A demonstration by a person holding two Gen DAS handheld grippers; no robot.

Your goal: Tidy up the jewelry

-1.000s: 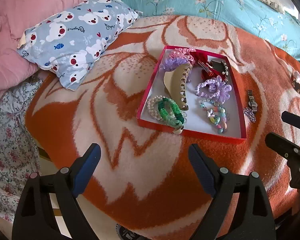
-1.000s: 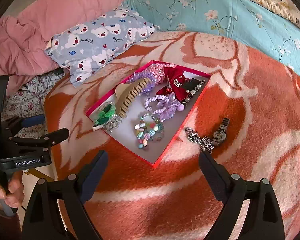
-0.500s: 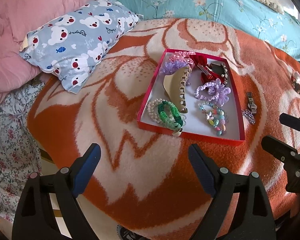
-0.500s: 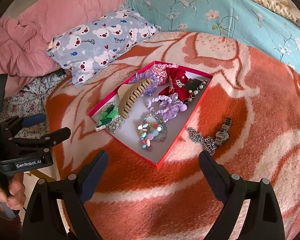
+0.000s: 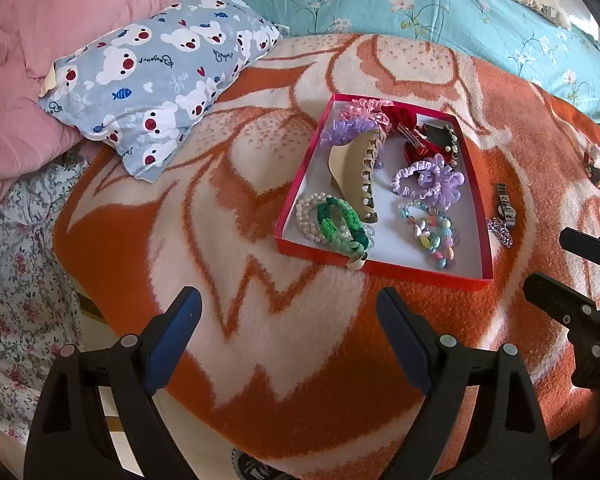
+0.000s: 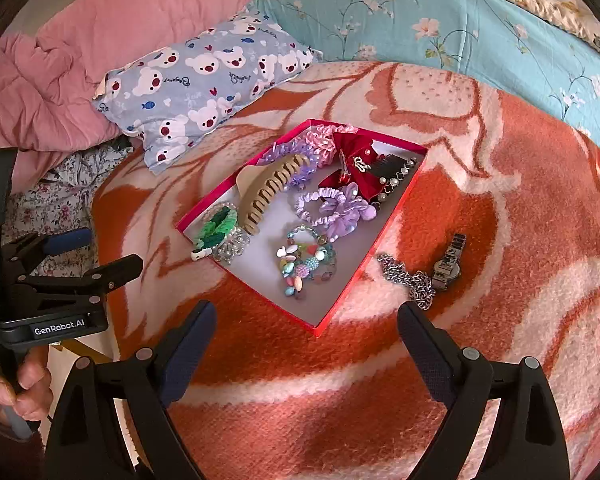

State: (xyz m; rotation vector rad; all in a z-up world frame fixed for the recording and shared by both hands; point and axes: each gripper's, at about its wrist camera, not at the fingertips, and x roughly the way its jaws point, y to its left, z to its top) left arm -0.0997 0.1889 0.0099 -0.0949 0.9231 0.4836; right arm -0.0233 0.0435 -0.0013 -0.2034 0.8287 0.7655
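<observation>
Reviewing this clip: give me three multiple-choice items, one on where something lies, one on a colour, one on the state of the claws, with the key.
1. Where does the watch lie?
A. inside the red box
B. on the blanket beside the box
C. on the bear pillow

2. What colour is the braided bracelet at the near left corner of the red box?
A. green
B. yellow
C. black

3. How are the two claws?
A. both shut on jewelry
B. one open, one shut
C. both open and empty

Key:
1 B: the watch rests on the blanket, outside the box wall.
2 A: its braid is green.
3 C: left claw and right claw are spread, holding nothing.
</observation>
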